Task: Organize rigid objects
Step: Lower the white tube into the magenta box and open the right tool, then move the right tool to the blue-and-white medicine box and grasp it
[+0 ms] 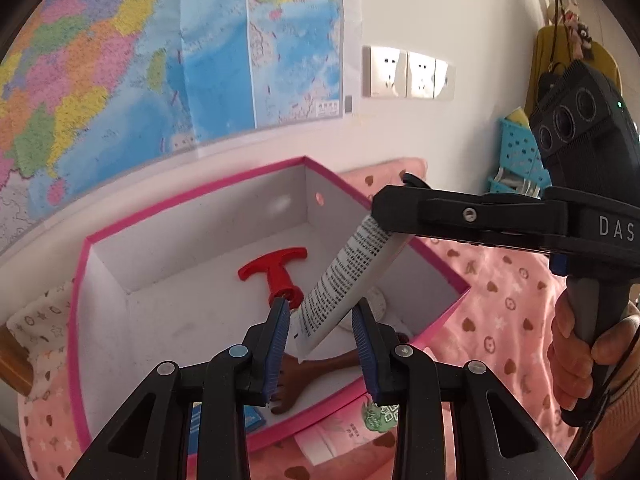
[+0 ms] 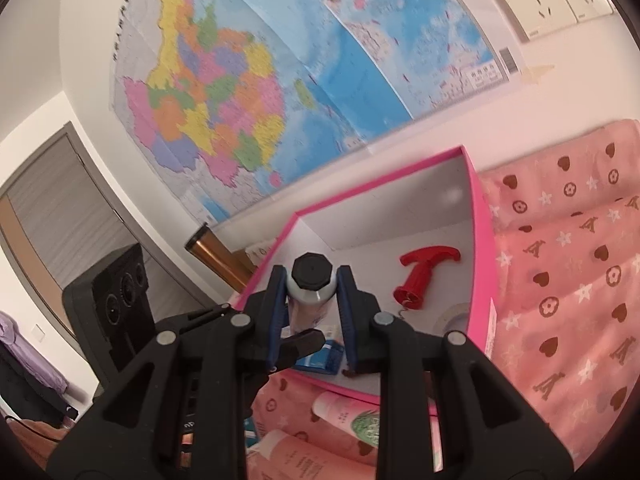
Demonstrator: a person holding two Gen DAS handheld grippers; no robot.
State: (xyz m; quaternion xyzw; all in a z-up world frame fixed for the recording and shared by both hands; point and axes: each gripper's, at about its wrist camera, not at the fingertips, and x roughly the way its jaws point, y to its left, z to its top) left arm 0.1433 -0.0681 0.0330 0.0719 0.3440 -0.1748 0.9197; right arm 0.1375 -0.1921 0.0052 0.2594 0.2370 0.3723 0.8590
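Bedspread (image 2: 560,280) pink, patterned | wall map (image 1: 120,60) | sockets (image 1: 408,74)

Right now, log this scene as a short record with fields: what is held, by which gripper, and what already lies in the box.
held item: white tube with black print and a black cap
right gripper: shut on the tube's cap end
left gripper: shut on the tube's flat end
tube position: above the open pink box
in box: red T-handle tool, blue packet
outside box: pink tube on the pink patterned cloth
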